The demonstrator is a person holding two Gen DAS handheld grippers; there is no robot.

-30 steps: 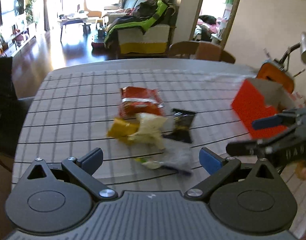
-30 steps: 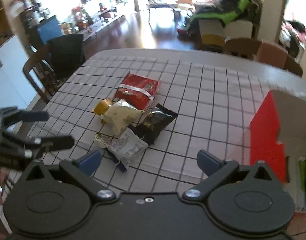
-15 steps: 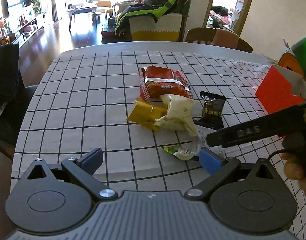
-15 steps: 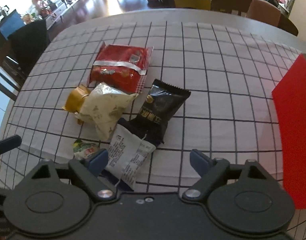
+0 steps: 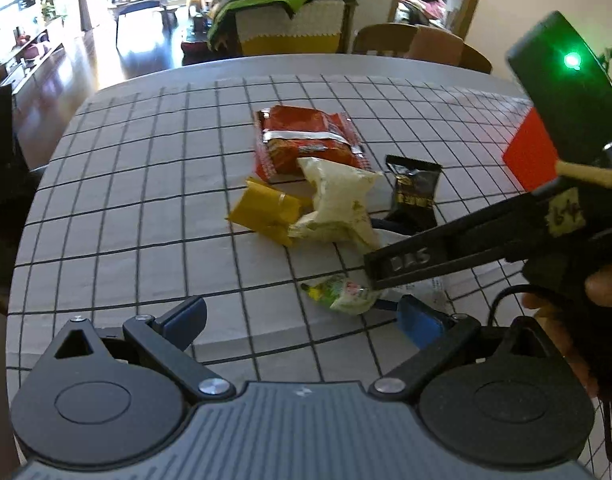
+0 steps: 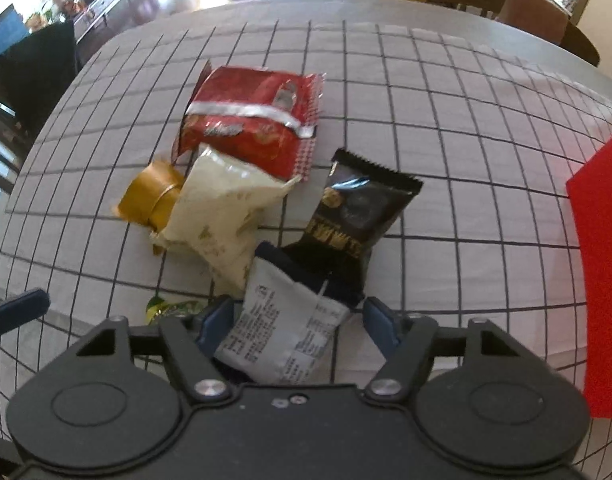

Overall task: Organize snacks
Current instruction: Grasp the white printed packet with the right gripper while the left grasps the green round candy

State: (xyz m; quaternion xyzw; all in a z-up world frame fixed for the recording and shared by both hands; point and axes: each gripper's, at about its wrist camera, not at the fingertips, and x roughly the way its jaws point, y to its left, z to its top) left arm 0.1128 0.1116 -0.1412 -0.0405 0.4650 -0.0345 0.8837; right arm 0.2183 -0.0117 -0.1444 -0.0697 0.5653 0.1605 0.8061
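Snack packets lie in a pile on the checked tablecloth: a red packet [image 6: 254, 120], a cream one [image 6: 222, 208], a gold one [image 6: 150, 196] and a black one [image 6: 357, 212]. My right gripper [image 6: 298, 318] points steeply down over a white printed packet [image 6: 286, 332], which lies between its closing jaws. A gap still shows at the right pad. My left gripper [image 5: 302, 318] hangs open, low over the table, holding nothing. A small green sweet [image 5: 341, 294] lies just ahead of its right finger. In the left wrist view the right gripper [image 5: 379, 276] hides the white packet.
A red box [image 6: 601, 280] stands at the table's right side, also seen as the red box [image 5: 533, 156] behind the right hand. Wooden chairs [image 5: 417, 42] stand at the far edge, and a dark chair [image 6: 38, 64] at the left. The checked tablecloth [image 5: 146, 200] is bare left of the pile.
My right gripper has come down and forward onto the pile, and its jaws have narrowed around the white packet. The left gripper has sunk a little toward the table.
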